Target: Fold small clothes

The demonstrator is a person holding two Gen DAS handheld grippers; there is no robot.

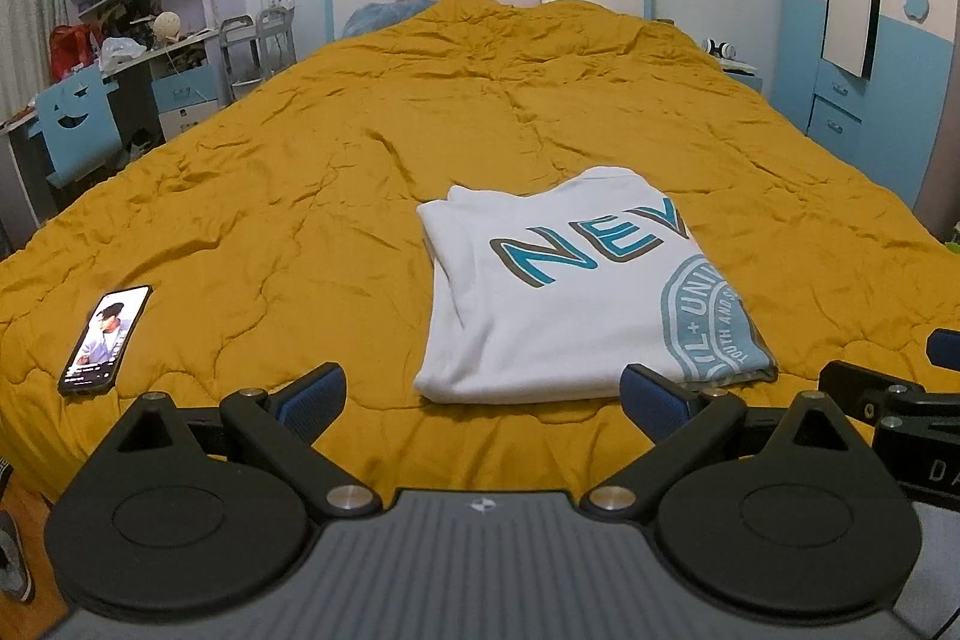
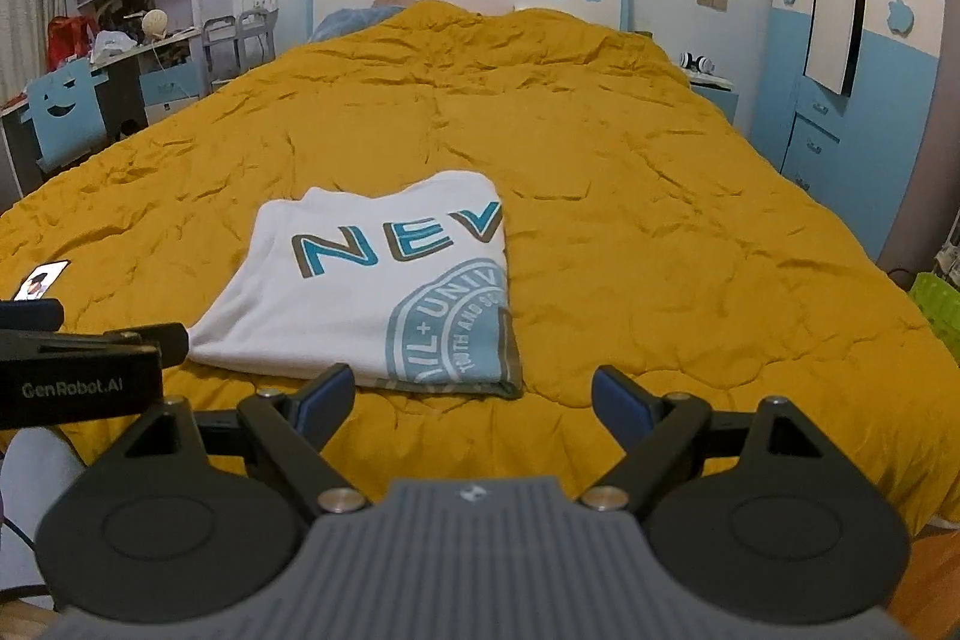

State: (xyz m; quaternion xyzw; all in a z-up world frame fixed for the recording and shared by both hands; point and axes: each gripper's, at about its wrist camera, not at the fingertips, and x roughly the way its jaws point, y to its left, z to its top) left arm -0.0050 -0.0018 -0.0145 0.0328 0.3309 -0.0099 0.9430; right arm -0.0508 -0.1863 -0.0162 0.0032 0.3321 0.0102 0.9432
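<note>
A white T-shirt (image 1: 558,292) with teal lettering and a round teal print lies folded into a rectangle on the mustard-yellow quilt (image 1: 360,160). My left gripper (image 1: 480,400) hovers just short of its near edge, open, nothing between its blue pads. In the right wrist view the same T-shirt (image 2: 372,286) lies ahead and to the left, and my right gripper (image 2: 474,397) stands open by the shirt's near right corner, holding nothing. The other gripper's black body (image 2: 78,370) shows at the left edge of that view.
A phone (image 1: 105,340) with a lit screen lies on the quilt to the left. A desk with a blue chair (image 1: 78,124) stands left of the bed, a blue wardrobe (image 1: 870,40) on the right. A green basket (image 2: 939,304) sits beside the bed.
</note>
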